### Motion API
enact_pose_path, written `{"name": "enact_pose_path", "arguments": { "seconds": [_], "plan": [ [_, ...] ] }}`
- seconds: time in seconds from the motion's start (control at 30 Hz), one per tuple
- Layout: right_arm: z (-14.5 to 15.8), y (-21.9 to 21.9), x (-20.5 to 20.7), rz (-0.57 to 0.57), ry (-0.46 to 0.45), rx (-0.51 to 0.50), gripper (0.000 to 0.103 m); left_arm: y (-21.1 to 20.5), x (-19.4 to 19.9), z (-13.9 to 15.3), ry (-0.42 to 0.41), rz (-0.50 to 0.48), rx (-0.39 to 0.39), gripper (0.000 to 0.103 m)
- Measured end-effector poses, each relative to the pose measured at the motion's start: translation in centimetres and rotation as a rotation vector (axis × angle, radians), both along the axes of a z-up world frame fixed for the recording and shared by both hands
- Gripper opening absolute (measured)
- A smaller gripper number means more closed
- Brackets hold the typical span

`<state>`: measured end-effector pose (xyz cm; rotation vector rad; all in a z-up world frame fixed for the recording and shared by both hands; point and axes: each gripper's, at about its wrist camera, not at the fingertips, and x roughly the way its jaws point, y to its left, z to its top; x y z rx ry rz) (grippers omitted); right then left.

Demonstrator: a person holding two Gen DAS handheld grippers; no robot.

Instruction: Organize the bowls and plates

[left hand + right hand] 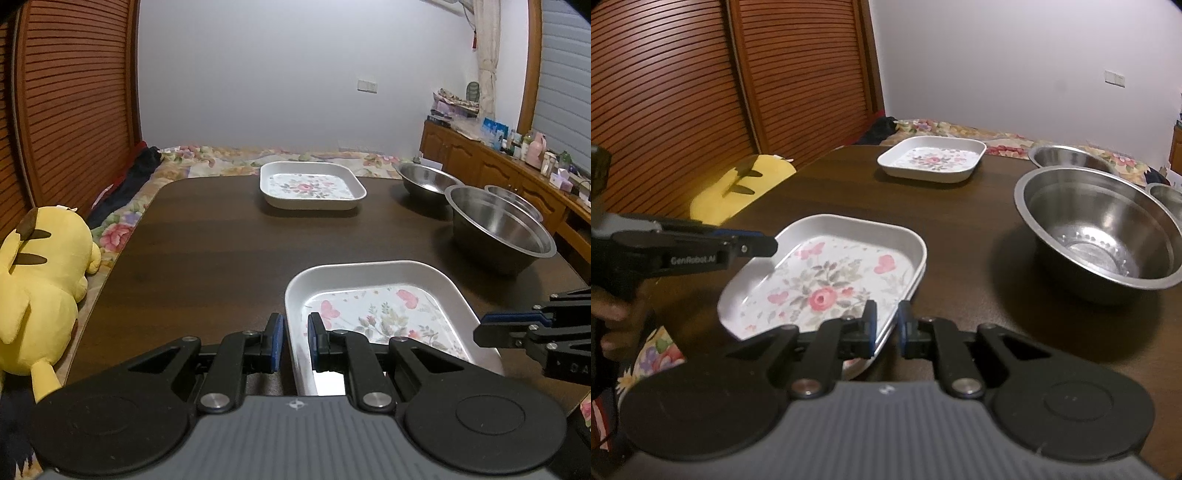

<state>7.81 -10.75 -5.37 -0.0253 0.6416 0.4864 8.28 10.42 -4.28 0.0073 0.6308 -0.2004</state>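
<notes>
1. A yellow plush toy (40, 280) lies off the left edge of the dark wooden table (207, 251), well left of the near floral plate (388, 310), against a slatted wooden door (74, 92).
2. The left gripper (295, 341) pinches the near floral plate's left rim: one blue pad sits outside the wall, the other inside, and the jaws are pressed nearly together on it.
3. The near floral plate, a white rounded-square dish with pink flowers, sits at the table's near edge. From the right wrist view it looks tilted, its near corner raised; a second rim shows just under that corner, so it may rest on another plate, though that is hard to tell.
4. The right gripper (887, 325) clamps the same plate's right-hand near rim, jaws drawn close with the wall between the pads.
5. A second floral plate (312, 184) lies flat at the table's far side, well beyond the near plate.
6. To the right of the near plate stands a large steel bowl (498, 229), with a smaller steel bowl (424, 179) behind it and a third bowl's rim (513, 197) just beyond its right side.
</notes>
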Motion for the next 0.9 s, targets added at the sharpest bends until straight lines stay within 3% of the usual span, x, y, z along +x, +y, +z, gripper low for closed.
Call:
{"name": "enact_pose_path", "arguments": {
  "seconds": [0.27, 0.5, 0.8, 0.9],
  "plan": [
    [2.0, -0.5, -0.3, 0.011, -0.043, 0.022, 0.013, 0.1, 0.3, 1.1, -0.027, -0.006, 0.005, 0.021],
    [4.6, -1.2, 0.8, -0.009, -0.094, 0.038, 0.013, -0.2, 0.8, 2.6, -0.066, -0.027, -0.001, 0.033],
    [7.4, -1.3, 6.2, 0.002, -0.124, -0.003, 0.013, -0.6, 5.8, 3.8, -0.100, -0.061, 0.039, 0.034],
    [7.8, -1.2, 8.8, -0.011, -0.115, -0.006, 0.023, -0.6, 8.0, 4.4, -0.111, -0.074, 0.047, 0.039]
  ]
}}
